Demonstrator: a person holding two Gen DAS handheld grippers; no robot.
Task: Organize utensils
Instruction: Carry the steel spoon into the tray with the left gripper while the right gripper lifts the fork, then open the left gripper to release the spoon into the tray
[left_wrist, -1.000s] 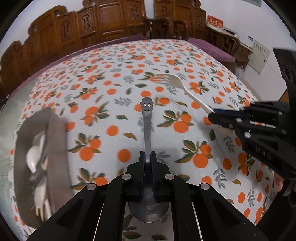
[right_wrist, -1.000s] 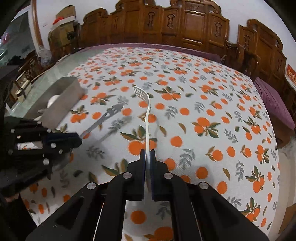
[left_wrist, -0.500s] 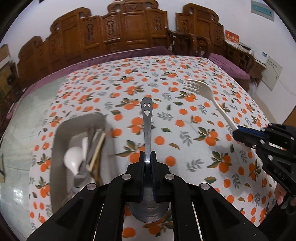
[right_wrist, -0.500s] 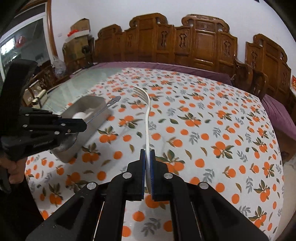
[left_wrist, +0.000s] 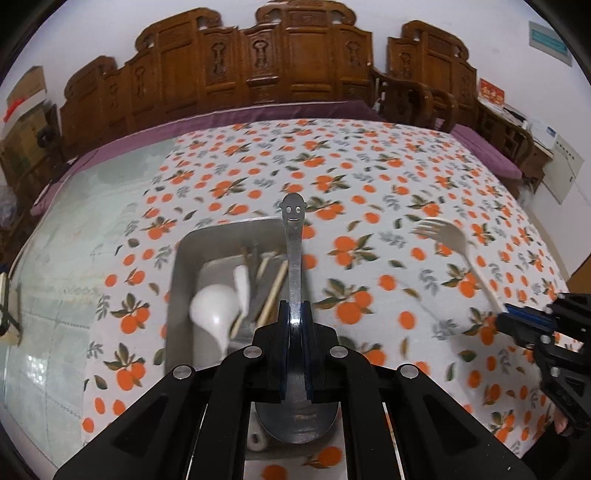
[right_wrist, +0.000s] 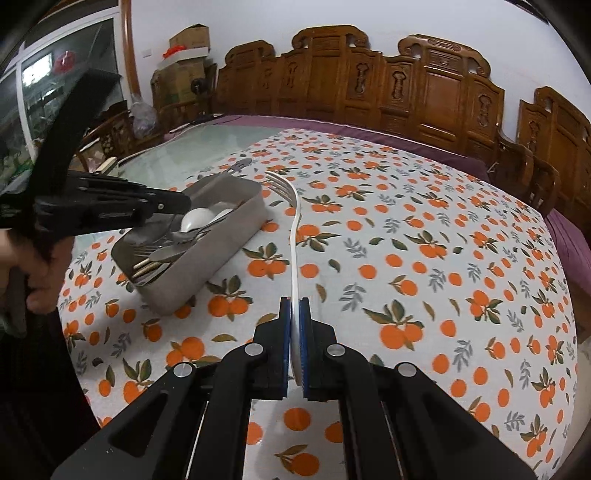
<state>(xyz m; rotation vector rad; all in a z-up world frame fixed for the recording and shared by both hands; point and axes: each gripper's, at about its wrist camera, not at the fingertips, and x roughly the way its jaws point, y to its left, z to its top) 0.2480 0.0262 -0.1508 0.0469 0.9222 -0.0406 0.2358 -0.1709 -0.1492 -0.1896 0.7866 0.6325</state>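
My left gripper (left_wrist: 295, 314) is shut on a steel spoon (left_wrist: 293, 258) with a smiley face on its handle end, held above the near right side of a grey metal tray (left_wrist: 181, 266). The tray holds a white ladle-like spoon (left_wrist: 214, 306), chopsticks and several metal utensils. My right gripper (right_wrist: 294, 314) is shut on a white plastic fork (right_wrist: 293, 221), tines pointing away, above the tablecloth right of the tray (right_wrist: 236, 229). In the right wrist view the left gripper (right_wrist: 177, 206) hangs over the tray. The right gripper (left_wrist: 506, 319) shows at the left wrist view's right edge, with the fork (left_wrist: 454, 243).
The table wears a white cloth with orange fruit print (right_wrist: 424, 258); its left part is bare glass (left_wrist: 66, 236). Carved wooden chairs (left_wrist: 288, 62) line the far side. A person's hand (right_wrist: 33, 269) grips the left tool. Cardboard boxes (right_wrist: 184, 55) stand in the back corner.
Both grippers moved left and rose a little, carrying the spoon and the fork. The tray has come from the left edge to under the left gripper. Grips are unchanged.
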